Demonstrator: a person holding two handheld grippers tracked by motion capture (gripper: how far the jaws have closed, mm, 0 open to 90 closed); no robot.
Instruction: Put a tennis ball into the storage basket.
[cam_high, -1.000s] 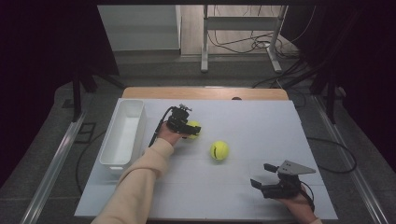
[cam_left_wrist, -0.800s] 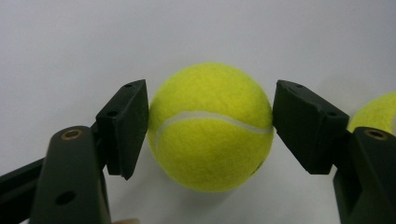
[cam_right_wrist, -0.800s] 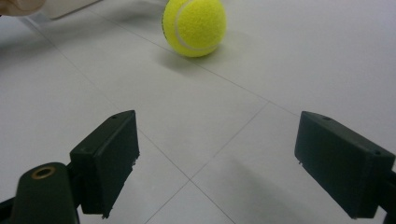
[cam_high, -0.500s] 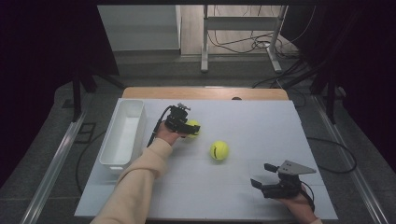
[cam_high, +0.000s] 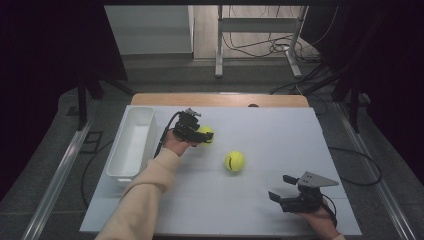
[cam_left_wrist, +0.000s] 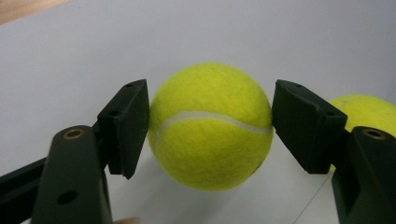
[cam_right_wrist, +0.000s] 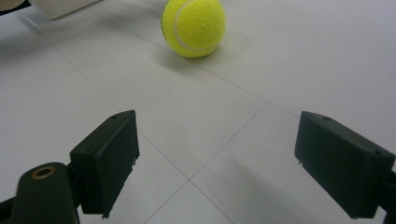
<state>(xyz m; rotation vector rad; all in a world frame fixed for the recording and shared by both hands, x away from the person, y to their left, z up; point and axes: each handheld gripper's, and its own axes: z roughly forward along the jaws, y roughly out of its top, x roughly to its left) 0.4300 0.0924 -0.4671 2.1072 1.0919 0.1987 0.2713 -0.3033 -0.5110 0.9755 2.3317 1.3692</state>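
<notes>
While I watch from the high view, the white desk (cam_high: 310, 150) takes up most of the frame, with a strip of wood showing along its far edge. On its left side sits a long white bin (cam_high: 131, 145), lying lengthwise away from me, with nothing that I can see inside it. My left sleeve (cam_high: 145, 195) comes up from the bottom edge and ends at the left gripper (cam_high: 200, 135), which sits just to the right of the bin's far half. My right gripper (cam_high: 287, 192) rests low at the near right of the desk, well apart from everything else.

In the left gripper view its fingers (cam_left_wrist: 126, 126) are clamped on a yellow tennis ball (cam_left_wrist: 210, 126), one pad pressing each side; the ball's shadow falls on the desk below it and I cannot tell whether it touches the surface. A second tennis ball (cam_high: 234, 161) lies free near the middle of the desk, between my two grippers; it peeks out behind the right-hand finger in the left gripper view.

In the right gripper view the fingers (cam_right_wrist: 109, 161) stand wide apart with only bare desk between them, and that loose ball lies farther ahead.
</notes>
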